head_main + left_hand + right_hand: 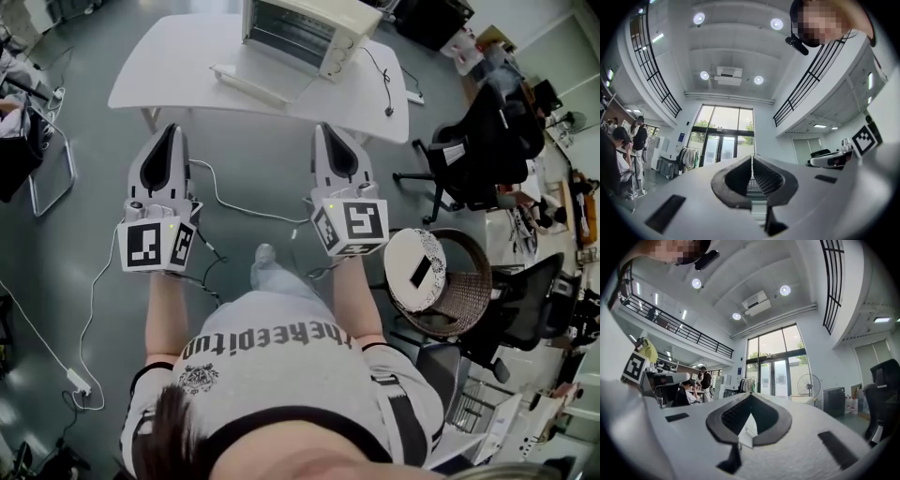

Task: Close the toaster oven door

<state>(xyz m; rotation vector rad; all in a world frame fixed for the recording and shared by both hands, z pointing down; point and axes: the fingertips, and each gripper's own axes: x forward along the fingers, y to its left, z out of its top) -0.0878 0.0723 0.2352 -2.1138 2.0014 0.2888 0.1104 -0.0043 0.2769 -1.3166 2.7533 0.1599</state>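
Toaster oven: the toaster oven (305, 26) stands at the far edge of the white surface (159, 61), its mouth facing me, straight ahead of where I hold both grippers.

Door: the door (267, 75) is down and open. It lies nearly flat on the surface and reaches out from the oven's lower front towards me.

Long axis: the door's handle bar (246, 82) runs across my view from left to right, its right end a little nearer me. It marks the free edge, the one to be lifted up and away from me.

Left gripper: the left gripper (172, 129) has its jaws pressed together with nothing between them. It hangs over the floor short of the surface, and the door lies ahead and to its right.

Right gripper: the right gripper (321, 128) has its jaws together too and holds nothing. It is also short of the surface, with the handle's right end just ahead and slightly to its left.

Nearer hand: I judge the right one nearer. The free edge sits between the two grippers but closer to the right.

Gripper views: both look above level at ceiling and windows. Neither shows the oven, so I aim from the head view alone.

Next move, as I judge it: reach forward, get closed tips under the free edge, and swing it up towards the oven's mouth.
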